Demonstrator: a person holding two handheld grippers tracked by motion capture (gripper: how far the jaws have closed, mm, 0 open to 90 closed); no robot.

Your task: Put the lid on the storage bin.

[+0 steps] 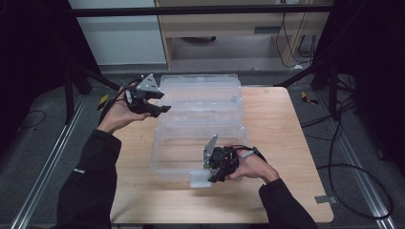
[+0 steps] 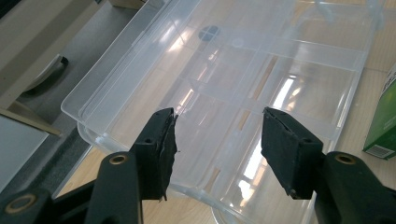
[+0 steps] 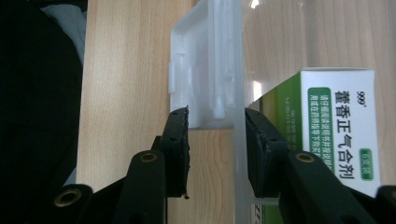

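Observation:
A clear plastic storage box [image 1: 168, 164] stands open on the wooden table [image 1: 277, 124], its divided lid [image 1: 200, 90] laid back behind it. My left gripper [image 1: 162, 106] hovers open at the lid's far left corner; in the left gripper view its jaws [image 2: 217, 140] stand wide apart above the lid [image 2: 243, 60], holding nothing. My right gripper [image 1: 213, 177] is at the box's front wall, beside the white latch [image 1: 199, 179]. Its jaws [image 3: 215, 135] are open, either side of the clear wall just behind the latch [image 3: 205, 70]. A green and white medicine carton [image 3: 336, 126] lies inside the box.
The carton's green side [image 2: 383, 121] shows at the right of the left gripper view. Bare table lies right of the box. Black frame legs [image 1: 305, 74], cables [image 1: 344, 167] and floor rails [image 1: 363, 181] surround the table.

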